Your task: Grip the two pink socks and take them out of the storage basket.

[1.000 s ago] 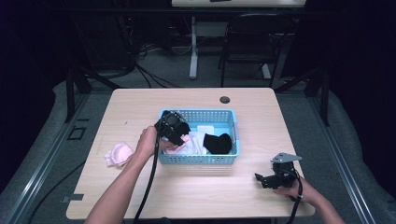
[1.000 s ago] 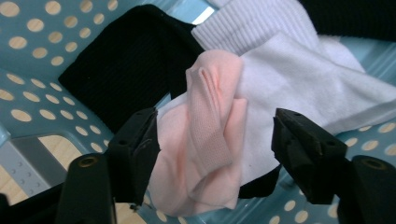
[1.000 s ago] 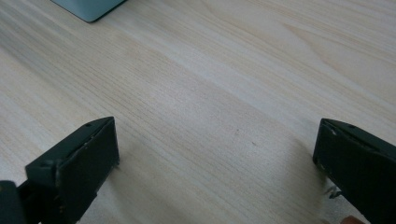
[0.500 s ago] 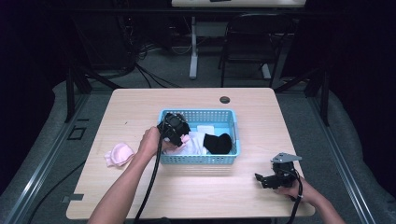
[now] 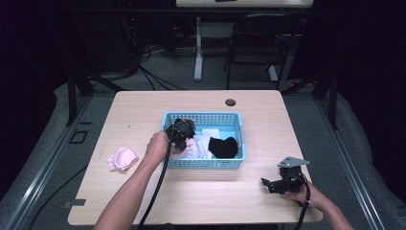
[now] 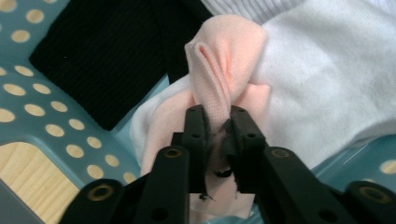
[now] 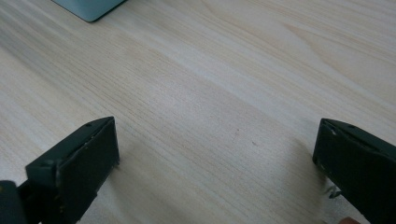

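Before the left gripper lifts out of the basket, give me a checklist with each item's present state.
1. Left gripper pinches the pink sock: ok, its jaws have just been closing and a fold sits between the pads.
2. Only the pink sock is caught: cannot tell; the white sock lies against it.
3. Black sock clear of the grip: ok, it lies apart in the basket.
4. Right gripper out of the way: ok, open over bare table.
5. Drop spot by the other pink sock: ok, bare table beside it.
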A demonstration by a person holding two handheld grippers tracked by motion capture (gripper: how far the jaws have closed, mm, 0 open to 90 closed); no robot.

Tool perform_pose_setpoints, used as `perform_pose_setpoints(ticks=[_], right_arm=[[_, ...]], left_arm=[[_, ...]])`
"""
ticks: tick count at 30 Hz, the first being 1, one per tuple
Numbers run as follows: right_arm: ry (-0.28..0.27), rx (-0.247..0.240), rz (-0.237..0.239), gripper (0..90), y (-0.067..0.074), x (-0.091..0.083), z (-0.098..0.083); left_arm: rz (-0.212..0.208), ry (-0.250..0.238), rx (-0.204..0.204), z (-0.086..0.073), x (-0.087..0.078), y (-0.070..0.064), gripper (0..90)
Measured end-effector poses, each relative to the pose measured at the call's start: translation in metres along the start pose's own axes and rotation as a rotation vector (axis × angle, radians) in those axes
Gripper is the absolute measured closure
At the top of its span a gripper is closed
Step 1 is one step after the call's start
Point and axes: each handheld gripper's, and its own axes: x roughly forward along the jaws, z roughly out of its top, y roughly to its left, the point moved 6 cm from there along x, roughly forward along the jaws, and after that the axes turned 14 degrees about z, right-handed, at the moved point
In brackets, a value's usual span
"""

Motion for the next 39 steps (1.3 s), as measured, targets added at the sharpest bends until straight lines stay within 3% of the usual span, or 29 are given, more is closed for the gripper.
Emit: perform_pose_setpoints(ticks=[4,5,9,19,30,39], right_arm=[[0.0,0.0,0.0,0.0,0.0,0.0,0.0],[0.0,0.0,0.0,0.0,0.0,0.0,0.0],[0.0,0.0,0.0,0.0,0.0,0.0,0.0],[-0.001,0.0,0.0,0.0,0.0,0.0,0.0],[0.0,0.0,0.0,0.0,0.0,0.0,0.0],[0.0,0.0,0.0,0.0,0.0,0.0,0.0]], left_arm=[[-0.014,-0.038,-0.036,-0.001,-0.004,0.003,82.4],[-0.028,-0.064,-0.066,-0.002,-0.007,0.006,82.5],[-0.038,-0.09,-0.087,-0.004,-0.011,0.012,82.6],[-0.059,-0.17,-0.107,-0.006,-0.038,0.022,82.6],[-0.028,-0.259,-0.088,0.001,-0.075,0.026,82.6],[-0.022,-0.301,-0.101,0.001,-0.092,0.035,82.6]])
